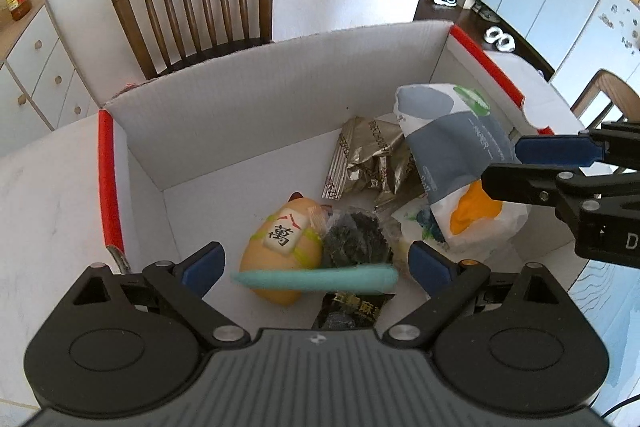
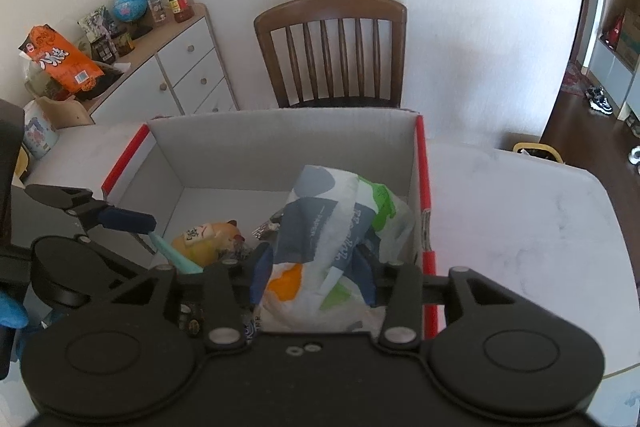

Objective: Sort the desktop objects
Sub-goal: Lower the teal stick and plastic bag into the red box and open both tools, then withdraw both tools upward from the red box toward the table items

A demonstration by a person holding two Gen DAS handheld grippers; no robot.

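Both my grippers hover over the box (image 1: 256,107): left gripper (image 1: 316,269) jaws wide apart, pen (image 1: 316,278) blurred between them; right gripper (image 2: 314,275) pads flank the tissue pack (image 2: 332,227), contact unclear.

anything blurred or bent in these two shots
Left wrist view: the teal stick between the left claw fingers is smeared with motion blur, while the yellow toy stays sharp; the box walls bow from the fisheye. Right wrist view: sharp, doorway edges curve, daylight soft.
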